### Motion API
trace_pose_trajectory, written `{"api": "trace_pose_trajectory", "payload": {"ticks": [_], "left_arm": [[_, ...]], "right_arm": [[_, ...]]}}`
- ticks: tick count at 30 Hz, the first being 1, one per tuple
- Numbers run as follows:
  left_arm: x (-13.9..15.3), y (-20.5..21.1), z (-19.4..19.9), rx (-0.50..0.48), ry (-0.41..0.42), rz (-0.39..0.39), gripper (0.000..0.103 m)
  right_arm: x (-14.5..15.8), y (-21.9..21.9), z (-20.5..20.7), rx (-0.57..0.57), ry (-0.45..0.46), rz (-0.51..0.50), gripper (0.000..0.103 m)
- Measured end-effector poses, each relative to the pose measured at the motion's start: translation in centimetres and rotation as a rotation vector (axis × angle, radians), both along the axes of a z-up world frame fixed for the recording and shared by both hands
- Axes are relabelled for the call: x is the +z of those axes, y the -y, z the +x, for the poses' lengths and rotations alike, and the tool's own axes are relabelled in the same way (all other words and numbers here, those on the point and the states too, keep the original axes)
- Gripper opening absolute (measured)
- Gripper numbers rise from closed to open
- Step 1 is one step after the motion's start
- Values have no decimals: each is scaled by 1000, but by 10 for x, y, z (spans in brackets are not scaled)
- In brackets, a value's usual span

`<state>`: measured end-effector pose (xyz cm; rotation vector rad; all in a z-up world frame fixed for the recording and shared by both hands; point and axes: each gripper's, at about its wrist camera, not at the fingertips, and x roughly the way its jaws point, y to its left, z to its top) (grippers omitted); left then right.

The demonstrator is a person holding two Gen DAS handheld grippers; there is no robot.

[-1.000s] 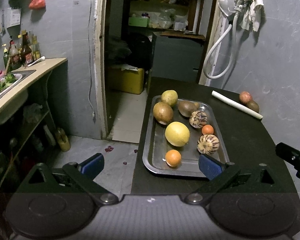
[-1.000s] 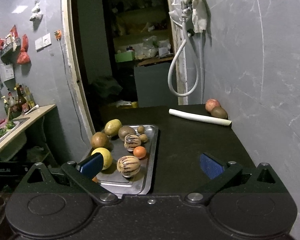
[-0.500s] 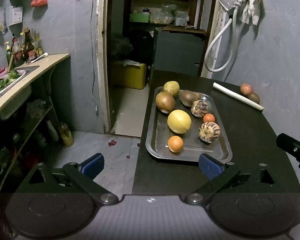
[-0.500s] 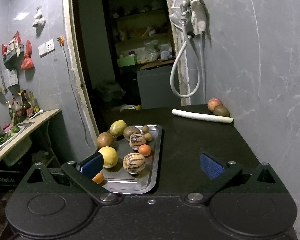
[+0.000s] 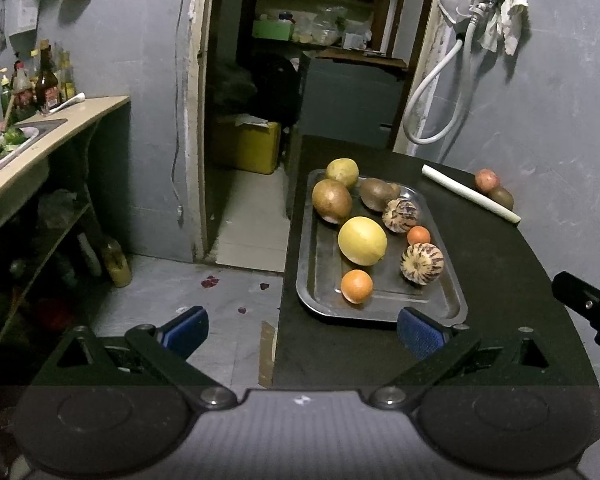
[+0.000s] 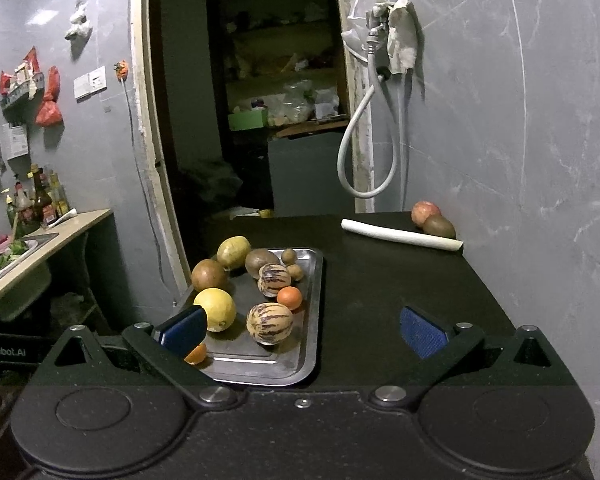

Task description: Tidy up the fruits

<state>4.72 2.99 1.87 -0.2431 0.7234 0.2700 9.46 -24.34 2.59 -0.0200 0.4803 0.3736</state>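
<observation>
A metal tray lies on the black table and holds several fruits: a big yellow citrus, two striped melons, two small oranges, brown round fruits and a kiwi. A red apple and a brown fruit sit by the right wall behind a white stick. My left gripper hangs open before the tray's near edge. My right gripper is open, empty, right of the tray.
The table's left edge drops to a tiled floor. A counter with a sink, greens and bottles stands at left. A doorway opens behind the table, and a white hose hangs on the right wall.
Both grippers have drawn back and risen a little, so the tray looks farther away. Nothing on the tray or table has moved, and both stay open.
</observation>
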Motion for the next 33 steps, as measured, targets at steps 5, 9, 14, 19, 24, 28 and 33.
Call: {"api": "trace_pose_trajectory", "payload": {"ticks": [5, 9, 14, 19, 24, 28, 33], "left_arm": [[3, -11, 0, -25, 27, 14, 102], [3, -16, 2, -64, 40, 32, 102], [-4, -19, -3, -137, 50, 55, 102], [-9, -24, -14, -179, 57, 48, 102], [-11, -29, -26, -205, 69, 36, 102], [-13, -29, -39, -220, 72, 43, 102], [-15, -31, -48, -234, 64, 31, 102]], "right_arm": [[1, -11, -7, -15, -1, -6, 102], [0, -18, -15, -51, -1, -10, 102], [-5, -25, -28, -95, -7, -17, 102], [-9, -33, -46, -120, -12, -27, 102], [-11, -39, -66, -137, -1, -26, 102], [-12, -40, -77, -129, -11, -36, 102], [-9, -43, -86, -149, 7, -47, 102]]}}
